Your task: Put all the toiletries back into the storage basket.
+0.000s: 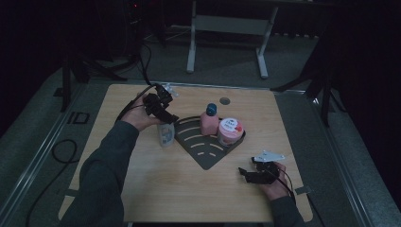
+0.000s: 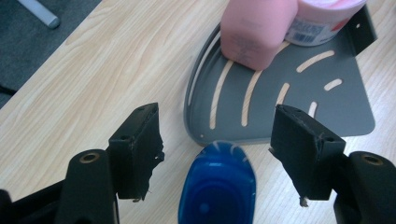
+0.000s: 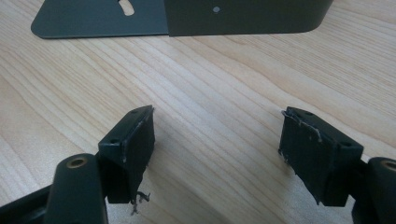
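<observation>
The wooden surface (image 1: 156, 189) carries a dark grey fan-shaped rack (image 1: 203, 153) with slots cut through its floor, lying near the middle. On the rack stand a pink bottle with a blue cap (image 1: 209, 121) and, touching it on the right, a pink tub (image 1: 230, 131) with a white label. Just off the rack's left edge a small clear bottle with a blue cap (image 1: 166, 134) stands upright on the wood. The left tongs (image 1: 168, 124) hang over it; seen along their jaws, the blue cap (image 2: 217, 184) sits between the two pads with a gap on each side, so they are spread and pinch nothing. The right tongs (image 1: 245, 173) rest low near the rack's front right corner, also spread, with bare wood between the pads.
</observation>
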Demonstrator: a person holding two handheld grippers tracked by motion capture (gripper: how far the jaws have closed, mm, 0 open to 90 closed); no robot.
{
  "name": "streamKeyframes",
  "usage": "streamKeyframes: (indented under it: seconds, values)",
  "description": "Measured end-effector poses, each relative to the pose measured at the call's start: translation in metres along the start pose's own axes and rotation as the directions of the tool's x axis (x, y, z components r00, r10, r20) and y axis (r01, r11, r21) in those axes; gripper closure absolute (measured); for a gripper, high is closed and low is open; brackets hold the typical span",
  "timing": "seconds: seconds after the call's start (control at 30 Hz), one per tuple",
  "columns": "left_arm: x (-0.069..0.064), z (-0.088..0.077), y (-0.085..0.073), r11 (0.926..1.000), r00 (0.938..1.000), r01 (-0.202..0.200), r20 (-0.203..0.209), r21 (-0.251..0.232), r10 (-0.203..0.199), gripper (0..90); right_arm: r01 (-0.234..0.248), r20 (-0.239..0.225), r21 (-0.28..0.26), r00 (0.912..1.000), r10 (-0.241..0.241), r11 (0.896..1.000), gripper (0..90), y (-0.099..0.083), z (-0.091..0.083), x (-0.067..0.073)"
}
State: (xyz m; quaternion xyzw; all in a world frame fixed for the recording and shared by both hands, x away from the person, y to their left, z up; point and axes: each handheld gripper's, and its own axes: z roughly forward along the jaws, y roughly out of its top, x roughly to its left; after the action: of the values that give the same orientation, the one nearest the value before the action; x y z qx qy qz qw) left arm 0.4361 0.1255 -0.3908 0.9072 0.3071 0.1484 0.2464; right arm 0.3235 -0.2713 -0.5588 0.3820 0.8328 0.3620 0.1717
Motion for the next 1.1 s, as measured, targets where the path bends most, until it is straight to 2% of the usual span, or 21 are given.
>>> streamKeyframes:
  seconds: [0.27, 0.37, 1.1]
  values:
    - [0.004, 0.001, -0.009, 0.9997, 0.9999, 0.007, 0.008, 0.023, -0.007, 32.2, 0.001, 0.0, 0.0, 1.0, -0.001, 1.0, 26.0, 0.0, 0.0, 0.0]
    - [0.004, 0.002, -0.011, 0.9991, 1.0, -0.003, 0.009, 0.042, 0.003, 32.3, 0.001, 0.0, 0.0, 1.0, -0.001, 1.0, 26.0, 0.0, 0.0, 0.0]
    - [0.008, 0.016, -0.014, 0.9937, 0.9995, -0.012, 0.029, 0.112, 0.008, 32.1, 0.001, 0.0, 0.0, 1.0, -0.001, 1.0, 26.0, 0.0, 0.0, 0.0]
